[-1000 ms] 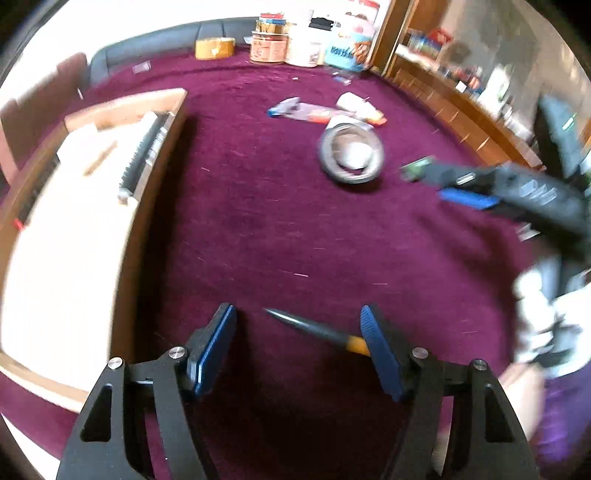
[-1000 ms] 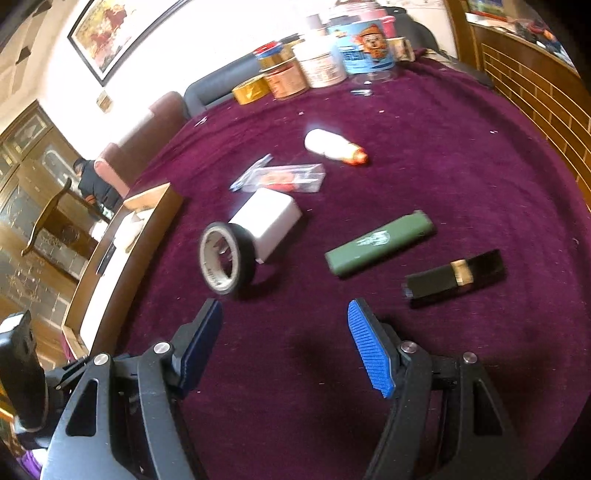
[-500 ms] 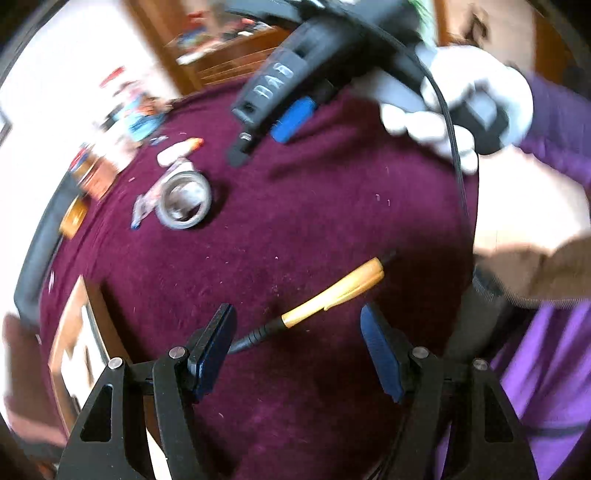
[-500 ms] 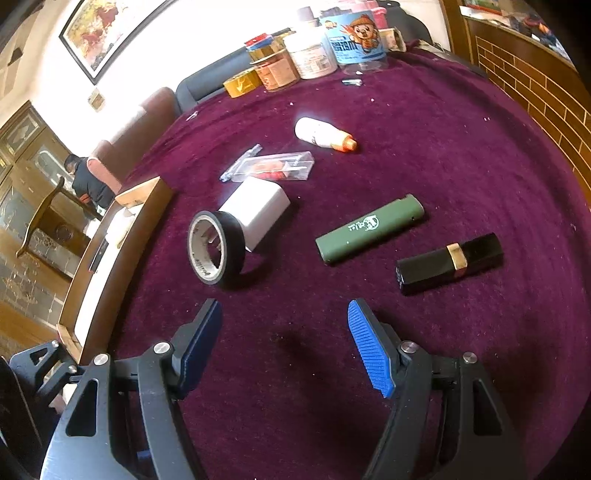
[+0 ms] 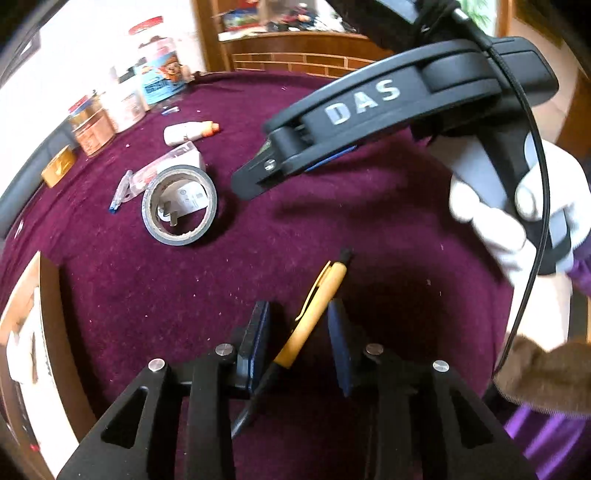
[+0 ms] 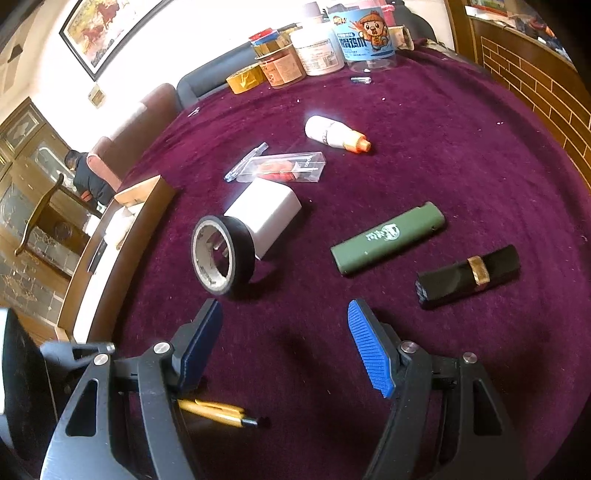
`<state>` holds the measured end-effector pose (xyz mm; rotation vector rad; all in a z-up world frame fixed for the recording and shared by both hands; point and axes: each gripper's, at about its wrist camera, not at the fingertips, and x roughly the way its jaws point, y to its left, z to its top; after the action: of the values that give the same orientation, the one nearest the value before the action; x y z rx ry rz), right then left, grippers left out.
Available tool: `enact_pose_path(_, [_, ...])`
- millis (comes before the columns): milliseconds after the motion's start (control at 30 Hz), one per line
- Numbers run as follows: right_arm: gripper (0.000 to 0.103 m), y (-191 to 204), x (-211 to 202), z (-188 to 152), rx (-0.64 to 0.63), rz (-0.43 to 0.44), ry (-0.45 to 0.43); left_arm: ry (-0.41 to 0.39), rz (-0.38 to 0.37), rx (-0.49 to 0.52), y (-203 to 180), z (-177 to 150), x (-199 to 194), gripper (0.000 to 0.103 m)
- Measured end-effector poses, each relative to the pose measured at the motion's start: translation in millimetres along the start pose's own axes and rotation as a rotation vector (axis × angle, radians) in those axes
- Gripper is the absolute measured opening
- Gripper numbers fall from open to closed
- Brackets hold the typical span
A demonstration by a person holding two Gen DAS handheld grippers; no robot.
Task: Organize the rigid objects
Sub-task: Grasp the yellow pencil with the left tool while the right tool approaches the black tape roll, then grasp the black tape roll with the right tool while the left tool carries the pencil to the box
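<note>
A slim yellow plastic pen with black tip (image 5: 314, 314) lies on the fuzzy maroon cloth (image 5: 332, 206), low centre of frame, between the closing left gripper (image 5: 297, 332) pads, not yet pressed; the right gripper (image 6: 284, 343) gapes empty

Background around the tabletop

Right wrist view: a framed painting (image 6: 99, 35) hangs on the white wall at upper left, with a small switch plate (image 6: 96, 98) below it. A dark wooden cabinet (image 6: 22, 147) fills the left edge, where a person in dark clothes (image 6: 86, 173) sits behind a wooden chair (image 6: 38, 218). A brick-pattern wood wall (image 6: 535, 92) runs along the upper right.
</note>
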<state>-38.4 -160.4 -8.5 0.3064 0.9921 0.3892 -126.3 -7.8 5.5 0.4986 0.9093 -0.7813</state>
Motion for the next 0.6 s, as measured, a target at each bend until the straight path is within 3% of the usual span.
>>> enact_pose_path(133, [0.071, 13.0, 7.3, 6.0, -0.022, -0.003, 0.002, -0.040, -0.023, -0.107, 9.3, -8.2, -6.8, 0.007])
enact_pose_path(233, [0.071, 23.9, 13.4, 11.3, -0.054, -0.025, -0.004, -0.074, -0.086, -0.241, 29.5, -21.7, -18.2, 0.007])
enact_pose_path(400, [0.068, 44.6, 28.3, 21.9, -0.116, -0.101, -0.022, -0.203, -0.148, -0.409, 57.7, -50.9, -58.5, 0.007])
enact_pose_path(433, [0.065, 48.6, 31.7, 23.4, -0.127, -0.124, -0.028, -0.227, -0.144, -0.430, 61.0, -55.4, -67.8, 0.007])
enact_pose_path(467, [0.047, 52.3, 35.8, 24.6, -0.141, -0.152, -0.031, -0.256, -0.142, -0.455, 66.9, -60.1, -79.2, 0.007])
enact_pose_path(500, [0.022, 53.3, 38.4, 25.5, -0.143, -0.164, -0.027, -0.279, -0.142, -0.476, 71.5, -64.7, -88.4, 0.007])
enact_pose_path(600, [0.013, 51.1, 40.0, 24.4, -0.118, -0.167, -0.030, -0.335, -0.123, -0.541, 90.8, -81.0, -114.3, 0.007])
